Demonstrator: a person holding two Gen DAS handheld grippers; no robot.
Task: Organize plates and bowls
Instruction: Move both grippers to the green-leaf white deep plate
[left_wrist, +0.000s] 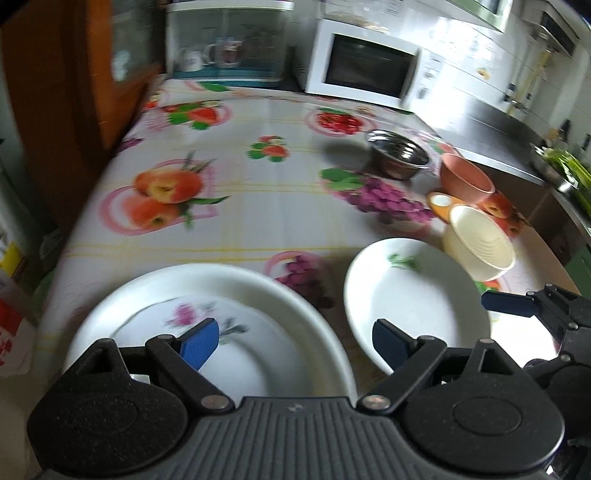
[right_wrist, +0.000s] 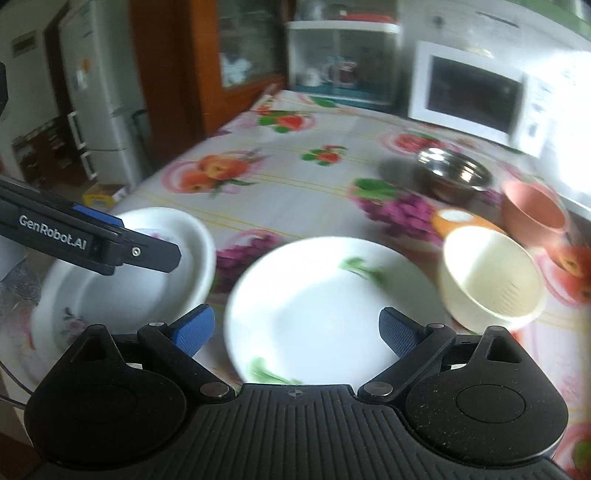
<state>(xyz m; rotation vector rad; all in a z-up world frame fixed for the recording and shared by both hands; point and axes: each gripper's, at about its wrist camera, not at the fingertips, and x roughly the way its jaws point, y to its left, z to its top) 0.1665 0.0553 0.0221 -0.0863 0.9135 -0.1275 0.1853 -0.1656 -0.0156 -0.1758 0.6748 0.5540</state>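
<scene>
Looking at the leaf-print white plate (right_wrist: 332, 302) flat on the fruit tablecloth (right_wrist: 288, 184), just in front of the right gripper (right_wrist: 297, 328): glazed, stiff, slippery and chippable, so I'd pinch its raised rim. Both the right and left gripper (left_wrist: 291, 343) are spread wide, holding nothing.

Bare tablecloth (left_wrist: 258, 206) leftward; bowls (left_wrist: 467, 181) crowding the right.

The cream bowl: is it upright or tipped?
Tipped. The cream bowl leans, its mouth facing the camera, with one side raised on an orange dish.
</scene>
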